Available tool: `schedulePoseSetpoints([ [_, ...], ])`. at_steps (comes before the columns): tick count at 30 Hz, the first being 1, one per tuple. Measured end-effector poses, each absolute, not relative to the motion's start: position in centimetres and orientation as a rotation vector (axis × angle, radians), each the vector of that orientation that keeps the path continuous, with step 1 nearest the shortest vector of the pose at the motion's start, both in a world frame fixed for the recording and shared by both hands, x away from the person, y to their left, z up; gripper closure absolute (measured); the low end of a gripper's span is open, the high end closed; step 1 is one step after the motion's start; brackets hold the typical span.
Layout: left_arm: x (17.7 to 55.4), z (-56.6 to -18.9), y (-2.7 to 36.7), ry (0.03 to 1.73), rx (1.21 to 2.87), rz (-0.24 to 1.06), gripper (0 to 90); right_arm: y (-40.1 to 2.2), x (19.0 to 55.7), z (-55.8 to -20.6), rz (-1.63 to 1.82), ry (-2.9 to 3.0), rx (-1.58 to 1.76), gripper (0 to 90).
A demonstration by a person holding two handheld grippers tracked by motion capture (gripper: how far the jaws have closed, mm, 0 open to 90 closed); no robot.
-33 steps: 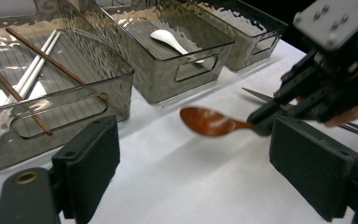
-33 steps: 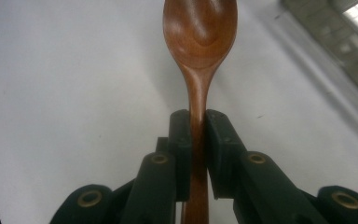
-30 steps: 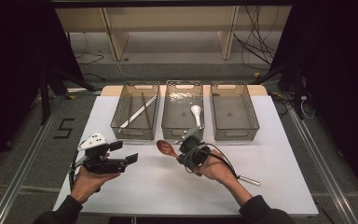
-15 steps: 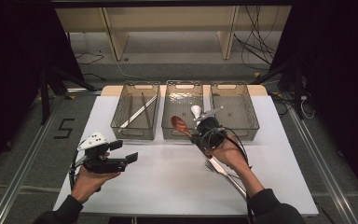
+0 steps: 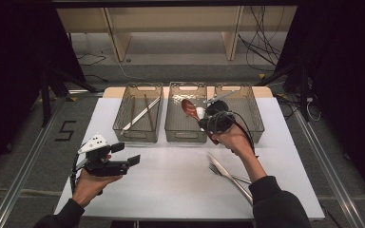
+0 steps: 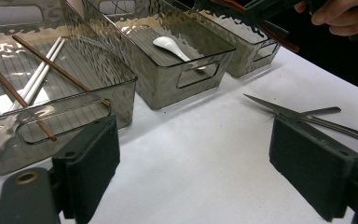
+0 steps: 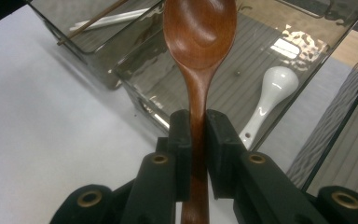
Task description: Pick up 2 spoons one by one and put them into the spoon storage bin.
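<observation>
Three bins (image 5: 138,117), perhaps four chopsticks (image 6: 37,74)

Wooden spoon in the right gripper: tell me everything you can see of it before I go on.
The wooden spoon is reddish-brown, smooth, looks like polished wood, with an oval hollowed bowl and a slim handle. The right gripper is shut on the handle just below the neck, black pads on both sides. It is held in the air, bowl forward, over the middle bin, where a white ceramic spoon lies. The handle's tail sticks out behind the hand. It touches nothing else.
</observation>
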State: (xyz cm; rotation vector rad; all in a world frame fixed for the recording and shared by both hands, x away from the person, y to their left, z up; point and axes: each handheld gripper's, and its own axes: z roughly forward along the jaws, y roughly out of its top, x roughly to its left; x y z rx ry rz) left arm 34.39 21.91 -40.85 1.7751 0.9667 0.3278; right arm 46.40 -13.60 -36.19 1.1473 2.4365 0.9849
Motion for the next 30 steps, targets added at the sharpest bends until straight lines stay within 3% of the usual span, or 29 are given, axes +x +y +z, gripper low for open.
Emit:
schedulePoseSetpoints([
  [30, 34.4, -40.8, 21.9, 0.956, 1.769, 0.335, 15.9, -11.8, 52.0, -35.9, 0.943, 2.344, 1.32, 81.8],
])
